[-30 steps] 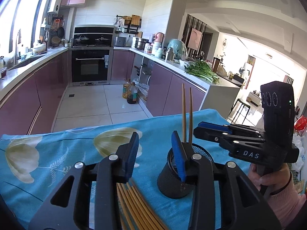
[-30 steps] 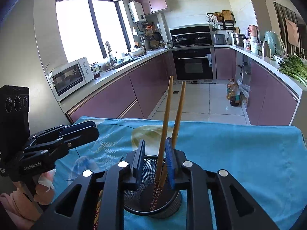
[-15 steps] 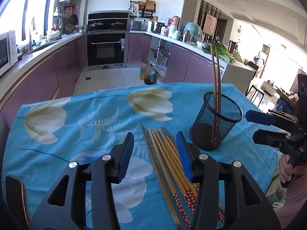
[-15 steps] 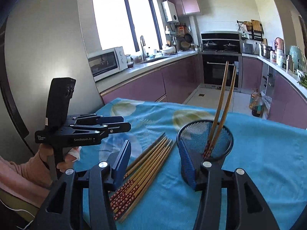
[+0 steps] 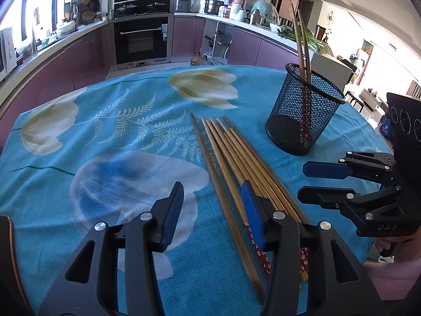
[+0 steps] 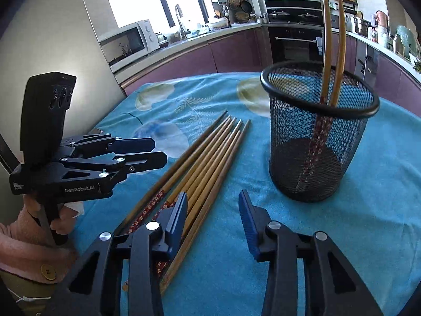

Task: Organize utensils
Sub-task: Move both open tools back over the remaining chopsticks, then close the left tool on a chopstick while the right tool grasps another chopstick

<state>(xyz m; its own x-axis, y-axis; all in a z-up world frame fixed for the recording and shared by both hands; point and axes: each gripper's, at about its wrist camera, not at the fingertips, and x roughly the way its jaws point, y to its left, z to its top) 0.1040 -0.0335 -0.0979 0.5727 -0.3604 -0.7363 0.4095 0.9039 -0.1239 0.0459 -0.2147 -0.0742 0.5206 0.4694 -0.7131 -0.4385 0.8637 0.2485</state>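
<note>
A black mesh cup stands on the blue flowered cloth and holds two wooden chopsticks upright; it also shows in the right wrist view. Several loose chopsticks lie side by side to its left, seen also in the right wrist view. My left gripper is open and empty, low over the near ends of the loose chopsticks. My right gripper is open and empty, just right of the bundle and in front of the cup. Each gripper shows in the other's view.
The blue cloth covers the table. The table's edges fall away at the far side and at the right. Behind are purple kitchen cabinets, an oven and a microwave.
Both grippers have pulled back and away from the cup. The right one opened and let go of the two chopsticks, which now stand in the cup. The loose chopsticks are in view.
</note>
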